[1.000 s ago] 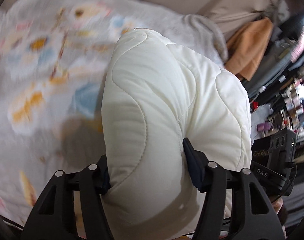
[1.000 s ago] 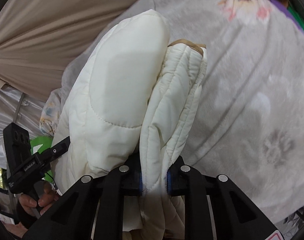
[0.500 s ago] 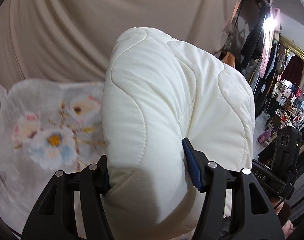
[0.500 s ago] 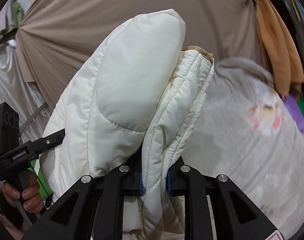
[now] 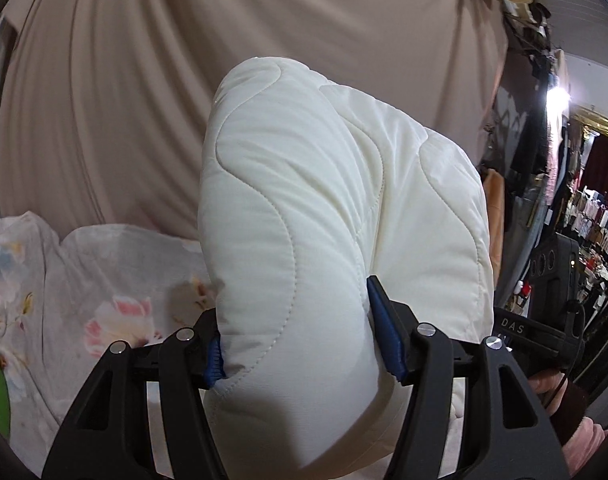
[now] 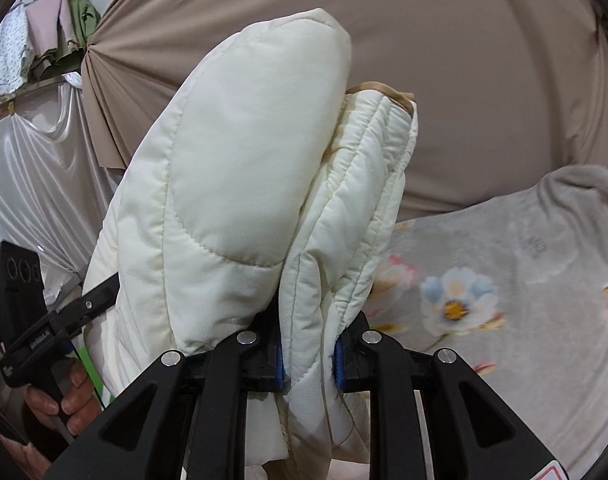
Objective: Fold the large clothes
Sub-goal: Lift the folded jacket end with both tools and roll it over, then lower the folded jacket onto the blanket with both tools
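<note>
Left tongs [image 5: 296, 344], left wrist view: my two black fingers with blue pads [image 5: 386, 340] are clenched on a thick bulge of the cream quilted jacket [image 5: 336, 208], which stands up in front of the lens and is held in the air above the flowered bedspread [image 5: 64, 280]. Behind it hangs a beige curtain [image 5: 184, 80]. At the right edge I see my other tongs and the hand holding them, with a crowded clothes stall beyond.

Right tongs [image 6: 307, 354], right wrist view: my fingers grip a narrower, ribbed edge of the jacket [image 6: 244, 200], where a tan lining shows at the top. The flowered bedspread [image 6: 504, 280] lies below and to the right; my left hand [image 6: 70, 396] and its tool sit at the lower left.

Handling, as I judge it: the jacket looks light, puffy and soft, with a smooth shell that may slip, so I would hold at stitched seams or hems, not at loose padding.

Hidden: the jacket fills both views, so its lower part, sleeves and overall shape are cut off. I cannot tell which part of it each pair of tongs holds.
</note>
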Demonstrator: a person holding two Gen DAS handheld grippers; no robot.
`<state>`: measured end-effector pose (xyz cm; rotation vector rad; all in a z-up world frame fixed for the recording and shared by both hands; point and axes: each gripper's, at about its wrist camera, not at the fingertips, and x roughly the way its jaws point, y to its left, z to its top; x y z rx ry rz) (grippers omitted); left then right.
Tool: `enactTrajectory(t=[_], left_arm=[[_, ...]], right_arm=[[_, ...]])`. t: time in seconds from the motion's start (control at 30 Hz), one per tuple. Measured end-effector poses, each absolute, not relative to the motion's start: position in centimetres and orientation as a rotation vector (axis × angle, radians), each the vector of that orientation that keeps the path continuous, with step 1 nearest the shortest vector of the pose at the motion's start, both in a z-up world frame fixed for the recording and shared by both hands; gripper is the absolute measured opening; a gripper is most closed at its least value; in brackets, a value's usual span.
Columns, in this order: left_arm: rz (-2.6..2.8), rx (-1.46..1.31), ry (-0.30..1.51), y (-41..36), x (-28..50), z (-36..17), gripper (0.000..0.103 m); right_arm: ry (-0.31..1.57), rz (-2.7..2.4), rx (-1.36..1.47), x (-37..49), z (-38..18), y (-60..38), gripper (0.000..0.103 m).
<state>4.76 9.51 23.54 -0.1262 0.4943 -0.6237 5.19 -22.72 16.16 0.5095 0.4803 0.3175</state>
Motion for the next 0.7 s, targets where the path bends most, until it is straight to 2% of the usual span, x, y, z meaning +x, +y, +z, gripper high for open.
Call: enactTrajectory(t=[0.27, 0.57, 0.7], left_arm=[[-0.549, -0.17, 0.706, 13.3, 13.1, 11.9, 0.059], [-0.48, -0.183, 0.961, 14.7, 18.5, -1.2, 0.059], [-0.446, -0.206, 0.975, 15.3, 18.4, -3.8, 0.066]], right_arm=[[0.703, 0.303, 0.573, 14.2, 6.1, -16.7, 0.019], [0.952, 0.214, 0.576, 19.2, -6.3, -12.9, 0.02], [0.974, 0.177, 0.606, 19.2, -9.1, -13.1, 0.029]])
